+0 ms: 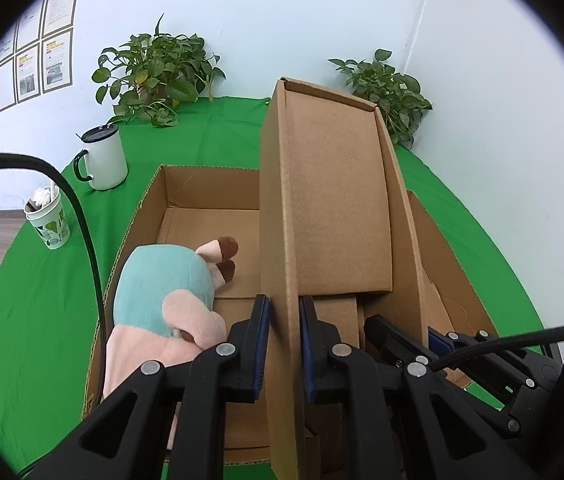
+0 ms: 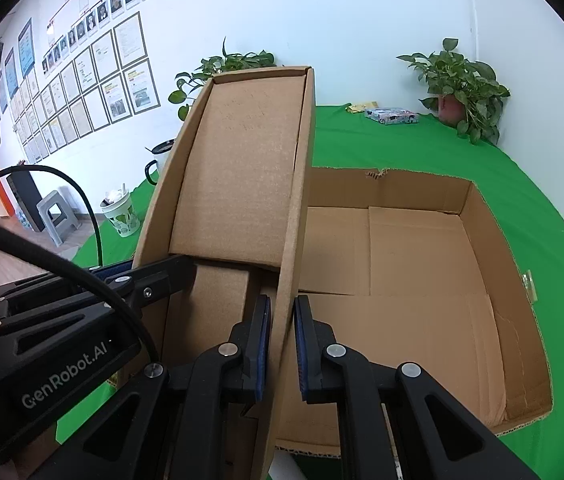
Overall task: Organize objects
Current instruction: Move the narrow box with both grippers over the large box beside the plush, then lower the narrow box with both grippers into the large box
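Above the large open cardboard box [image 2: 482,248] on the green-covered worktop [image 1: 42,300], both grippers point forward and downward, side by side. The left gripper [image 1: 285,320] has its fingers [image 1: 260,332] closed on the left side wall of a small brown cardboard tray [image 1: 334,200]. The right gripper [image 2: 282,320] has its fingers [image 2: 305,340] closed on the right side wall of the same tray, so the tray is carried between the two, one wall in each grip. In the right wrist view the left gripper shows at the left, with white lettering on its black body.

The tray is plain corrugated cardboard, long and shallow, with low walls and a folded inner flap lying on its floor. Its open side faces the cameras and it stands tilted, the far end higher, over the middle of the large box. A teal and pink plush toy [image 1: 162,304] with brown feet lies in the left part of the large box, beside the tray. The right part of the box shows only its bare floor.

Near the box on the worktop stand a white mug with a dark lid [image 1: 104,158] and a patterned paper cup [image 1: 48,220], and two leafy potted plants [image 1: 154,76] stand by the wall.
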`<state>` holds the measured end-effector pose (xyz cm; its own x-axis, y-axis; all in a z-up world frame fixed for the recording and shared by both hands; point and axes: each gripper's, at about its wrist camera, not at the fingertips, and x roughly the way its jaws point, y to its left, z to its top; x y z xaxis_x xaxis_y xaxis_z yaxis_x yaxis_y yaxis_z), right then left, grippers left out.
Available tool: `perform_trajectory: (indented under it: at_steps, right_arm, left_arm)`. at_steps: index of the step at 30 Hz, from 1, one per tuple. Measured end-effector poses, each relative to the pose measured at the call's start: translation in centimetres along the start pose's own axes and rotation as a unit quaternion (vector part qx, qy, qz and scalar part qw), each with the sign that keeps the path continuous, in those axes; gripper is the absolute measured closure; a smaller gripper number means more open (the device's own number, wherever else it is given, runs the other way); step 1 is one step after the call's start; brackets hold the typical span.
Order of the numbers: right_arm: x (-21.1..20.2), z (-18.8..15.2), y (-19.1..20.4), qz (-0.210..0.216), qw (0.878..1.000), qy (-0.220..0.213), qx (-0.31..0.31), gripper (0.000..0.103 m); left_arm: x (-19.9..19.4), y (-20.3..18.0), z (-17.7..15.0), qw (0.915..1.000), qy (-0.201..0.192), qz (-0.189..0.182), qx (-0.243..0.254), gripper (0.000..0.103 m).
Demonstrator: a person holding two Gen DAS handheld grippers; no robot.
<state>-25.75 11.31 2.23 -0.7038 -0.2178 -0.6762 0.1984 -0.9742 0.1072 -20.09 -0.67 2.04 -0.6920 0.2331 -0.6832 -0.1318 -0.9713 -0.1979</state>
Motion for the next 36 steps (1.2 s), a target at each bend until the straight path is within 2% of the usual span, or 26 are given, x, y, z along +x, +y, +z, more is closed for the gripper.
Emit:
perform_trajectory:
  at_steps: [12,21,36]
  right_arm:
    - [3.5,2.4,-0.7,0.007,1.000,0.018,0.009,0.093]
    - [7.3,1.1,-1.3,0.005,0.998,0.054,0.017,0.093]
    - [12.1,-0.8,-1.4,0.017,0.993,0.116,0.022,0.094]
  left_arm:
    - [1.9,0.5,1.9,0.9998,0.008,0.016,0.004,0.090]
    - [4.8,1.3,1.1,0.9986,0.047,0.024,0.005,0.090]
    - [8.0,1.4,-0.2,0.9912,0.109,0.072,0.018,0.093]
